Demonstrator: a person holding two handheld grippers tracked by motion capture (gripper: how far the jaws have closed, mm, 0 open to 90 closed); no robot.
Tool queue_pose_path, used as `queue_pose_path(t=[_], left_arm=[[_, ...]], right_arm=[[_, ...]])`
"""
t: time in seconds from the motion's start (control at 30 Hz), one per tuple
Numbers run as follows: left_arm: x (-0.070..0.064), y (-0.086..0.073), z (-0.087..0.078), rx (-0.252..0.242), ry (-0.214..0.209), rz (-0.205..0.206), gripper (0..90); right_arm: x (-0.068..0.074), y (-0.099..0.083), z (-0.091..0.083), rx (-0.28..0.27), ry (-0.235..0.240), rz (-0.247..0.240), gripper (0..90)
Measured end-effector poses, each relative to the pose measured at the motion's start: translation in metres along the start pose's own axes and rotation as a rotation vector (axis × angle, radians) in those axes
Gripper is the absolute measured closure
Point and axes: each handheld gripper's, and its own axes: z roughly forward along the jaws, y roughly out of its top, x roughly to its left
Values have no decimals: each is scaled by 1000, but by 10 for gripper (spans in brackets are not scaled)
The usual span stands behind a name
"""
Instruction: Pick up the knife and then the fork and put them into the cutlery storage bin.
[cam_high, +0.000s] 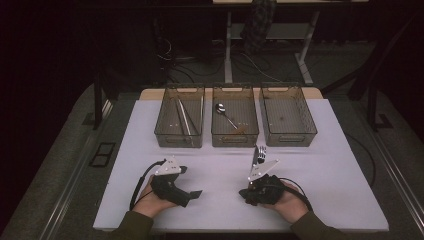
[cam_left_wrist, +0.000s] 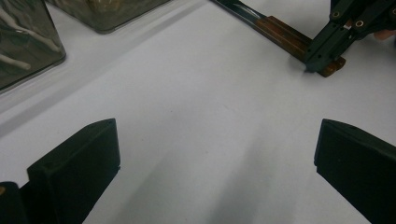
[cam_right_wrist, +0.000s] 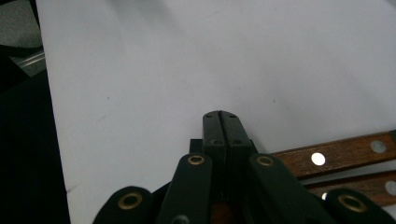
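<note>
A: Cutlery with wooden handles (cam_right_wrist: 345, 161) lies on the table (cam_high: 325, 175), just beside the right gripper (cam_high: 256, 186). In the high view, fork tines (cam_high: 260, 152) point far, toward the three bins (cam_high: 235, 116).

B: Long axis?

A: Near-to-far, roughly. The riveted handles are at the near end, touching or directly under the right gripper.

B: State of the right jaws?

A: Pressed together. In the right gripper view they meet with no gap and nothing between the tips; the handles lie off to one side of them. Whether a handle is pinned beneath cannot be determined.

B: The left gripper (cam_left_wrist: 215, 172)?

A: Jaws wide apart, holding nothing, over bare table, well apart from the handles.

B: Nearer hand?

A: The right. Judgement: its jaws must part and line up across a handle.
</note>
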Motion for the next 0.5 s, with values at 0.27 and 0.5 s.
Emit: queue_pose_path(t=[0.27,0.5], left_arm=[[0,1,0,-2,-1,2,0],[0,0,0,-3,-3,0,0]], right_arm=[[-1,-13,-13,25,-17,8,898],[-3,-23,-23,37,-31,15,898]])
